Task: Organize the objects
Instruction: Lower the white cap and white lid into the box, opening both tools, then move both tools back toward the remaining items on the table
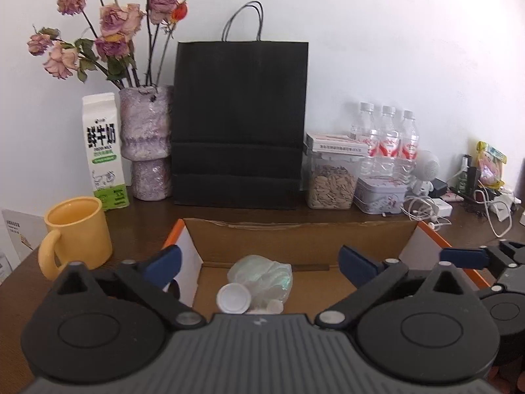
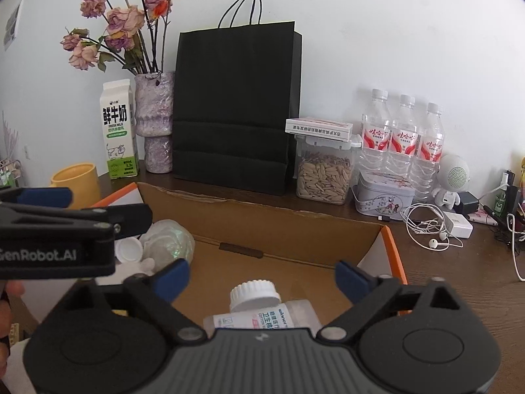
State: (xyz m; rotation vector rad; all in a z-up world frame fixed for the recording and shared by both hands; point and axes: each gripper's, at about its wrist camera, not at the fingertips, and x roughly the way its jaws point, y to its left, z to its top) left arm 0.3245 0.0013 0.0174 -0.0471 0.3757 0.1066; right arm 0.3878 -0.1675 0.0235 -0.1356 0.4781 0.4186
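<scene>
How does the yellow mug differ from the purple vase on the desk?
The yellow mug is plain, smooth and short; the purple vase is mottled, rough-looking and taller. The mug has a side handle; the vase shows none. The mug looks empty as far as visible; the vase holds dried roses. Both stand upright on the dark desk, left of the black bag.

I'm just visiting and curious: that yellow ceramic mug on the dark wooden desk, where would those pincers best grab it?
Probably by the yellow ceramic mug's rim wall, one finger inside, one outside, coming from above. It stands upright with its mouth open, and its handle curves towards the camera, leaving the far rim free. The body looks rather wide to straddle.
</scene>
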